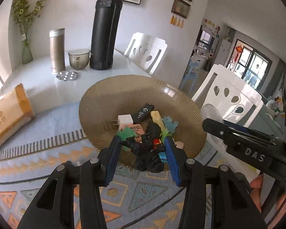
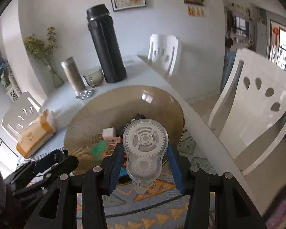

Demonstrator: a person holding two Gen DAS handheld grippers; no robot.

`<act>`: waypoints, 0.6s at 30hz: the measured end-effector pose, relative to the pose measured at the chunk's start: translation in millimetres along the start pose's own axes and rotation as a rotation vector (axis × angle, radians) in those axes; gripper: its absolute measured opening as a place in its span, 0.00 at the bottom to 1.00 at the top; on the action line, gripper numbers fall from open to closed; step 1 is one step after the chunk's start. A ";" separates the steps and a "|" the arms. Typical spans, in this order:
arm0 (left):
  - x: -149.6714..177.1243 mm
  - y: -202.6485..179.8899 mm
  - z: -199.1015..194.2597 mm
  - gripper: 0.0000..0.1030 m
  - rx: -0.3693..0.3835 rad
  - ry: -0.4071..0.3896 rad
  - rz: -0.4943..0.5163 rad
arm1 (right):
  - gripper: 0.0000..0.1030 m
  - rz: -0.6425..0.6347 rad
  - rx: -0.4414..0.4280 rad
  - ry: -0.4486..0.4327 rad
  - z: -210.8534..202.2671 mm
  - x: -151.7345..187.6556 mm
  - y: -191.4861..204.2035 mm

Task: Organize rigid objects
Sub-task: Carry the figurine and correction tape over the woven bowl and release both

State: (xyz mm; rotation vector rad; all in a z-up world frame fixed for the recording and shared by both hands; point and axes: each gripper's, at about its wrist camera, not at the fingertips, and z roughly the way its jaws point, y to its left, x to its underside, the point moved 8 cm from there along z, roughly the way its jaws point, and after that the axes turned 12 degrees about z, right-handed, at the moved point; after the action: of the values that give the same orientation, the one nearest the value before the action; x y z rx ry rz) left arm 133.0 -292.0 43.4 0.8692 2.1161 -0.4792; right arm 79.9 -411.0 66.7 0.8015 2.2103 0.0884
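Above patterned blue-and-orange mat [image 1: 66, 168] on white counter [image 1: 47, 84]: ribbed amber glass bowl [image 1: 108, 99] holding white plug adapter [image 1: 125, 121], black USB stick [image 1: 144, 111], pale yellow and green plastic pieces. Left claw [image 1: 143, 143] clamped partway on black toy figure [image 1: 148, 152] at bowl's near rim. Right claw [image 2: 145, 150] gripping clear gear-filled correction tape dispenser [image 2: 145, 147] over bowl. Behind bowl: tall black flask [image 1: 104, 32], steel thermos [image 1: 56, 49], smoky glass cup [image 1: 79, 59]. Brown paper packet [image 1: 7, 114] at left. White chairs [image 1: 228, 99] at right.
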 end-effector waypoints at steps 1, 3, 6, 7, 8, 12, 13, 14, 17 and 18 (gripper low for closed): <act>0.3 -1.8 1.9 0.42 0.004 0.001 0.004 | 0.45 0.003 0.018 0.003 5.5 -1.6 -3.2; -2.1 -6.5 5.4 0.44 0.010 -0.001 0.022 | 0.45 0.001 0.027 0.017 15.4 -4.4 -5.7; -7.6 -5.2 -4.0 0.67 -0.042 -0.013 0.038 | 0.47 0.035 -0.005 0.037 15.5 -4.8 -10.5; -8.3 -3.9 -12.7 0.70 -0.055 -0.028 0.039 | 0.48 0.046 -0.014 0.031 10.4 -5.4 -12.9; -8.3 -1.5 -27.9 0.72 -0.068 -0.057 0.037 | 0.50 0.049 -0.022 0.021 3.4 -4.7 -13.2; -4.3 13.9 -92.2 0.72 -0.086 -0.128 -0.015 | 0.63 0.039 -0.039 -0.060 -41.7 3.2 -11.1; -2.9 17.9 -111.1 0.72 -0.088 -0.151 -0.034 | 0.63 0.030 -0.044 -0.070 -51.6 6.7 -8.0; -1.9 22.1 -126.6 0.72 -0.090 -0.170 -0.048 | 0.63 0.022 -0.050 -0.075 -58.6 9.8 -3.7; 2.9 36.9 -190.0 0.72 -0.139 -0.235 -0.093 | 0.64 -0.028 -0.099 -0.084 -87.7 28.0 18.5; 7.8 43.1 -218.6 0.72 -0.163 -0.259 -0.110 | 0.66 -0.047 -0.118 -0.080 -95.2 35.2 27.4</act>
State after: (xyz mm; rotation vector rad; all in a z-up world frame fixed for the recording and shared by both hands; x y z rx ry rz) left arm 46.1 -131.5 171.3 0.5674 1.9391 -0.4433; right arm 10.8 -351.6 119.1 0.6759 2.1258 0.1597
